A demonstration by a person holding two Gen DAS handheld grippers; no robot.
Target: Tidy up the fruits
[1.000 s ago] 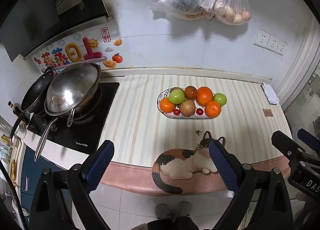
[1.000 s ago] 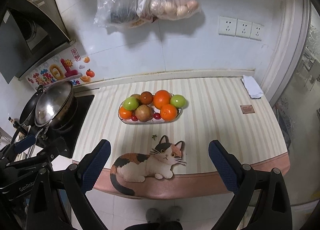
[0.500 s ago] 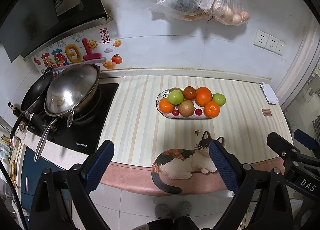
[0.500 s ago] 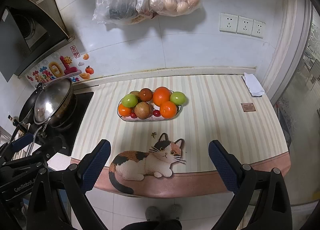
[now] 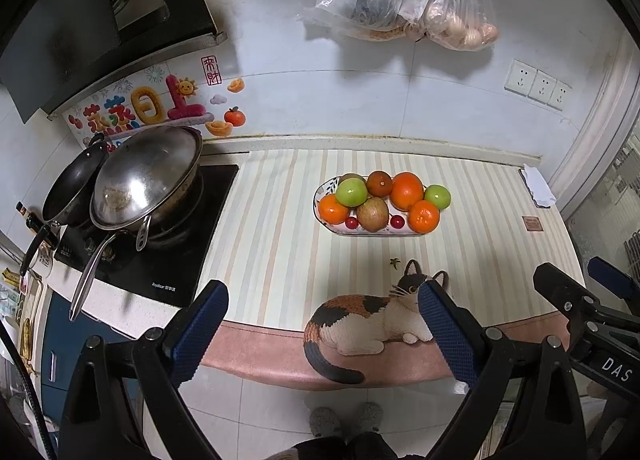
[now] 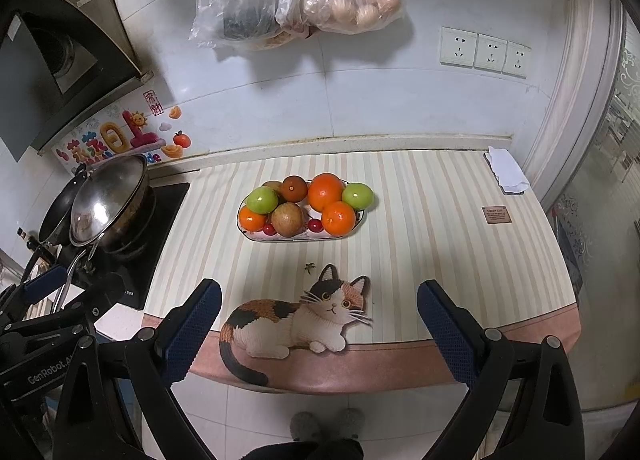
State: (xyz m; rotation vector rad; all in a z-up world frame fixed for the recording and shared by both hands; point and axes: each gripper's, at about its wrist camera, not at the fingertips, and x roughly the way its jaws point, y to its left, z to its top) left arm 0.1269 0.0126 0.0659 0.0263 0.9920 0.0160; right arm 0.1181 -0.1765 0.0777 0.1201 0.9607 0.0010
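An oval white plate (image 5: 325, 189) (image 6: 280, 238) sits mid-counter on the striped mat. It is piled with fruit: two green apples (image 5: 351, 192) (image 6: 262, 199), three oranges with the largest (image 5: 407, 191) (image 6: 325, 192) at the back, brown fruits (image 5: 372, 214) (image 6: 287, 219) and small red ones (image 5: 351, 222) (image 6: 315, 225). My left gripper (image 5: 320, 300) hangs open and empty in front of the counter edge, well short of the plate. To its right, my right gripper (image 6: 318, 296) is also open and empty, at a similar distance.
A lidded steel wok (image 5: 148, 176) and a black pan (image 5: 72, 188) sit on the cooktop (image 5: 160, 260) at left. A cat print (image 6: 304, 316) marks the mat's front edge. Plastic bags (image 6: 296, 0) hang on the wall. A white cloth (image 6: 506, 170) lies far right.
Both views drift only slightly. The fruit and plate stay put, and both grippers stay open and empty.
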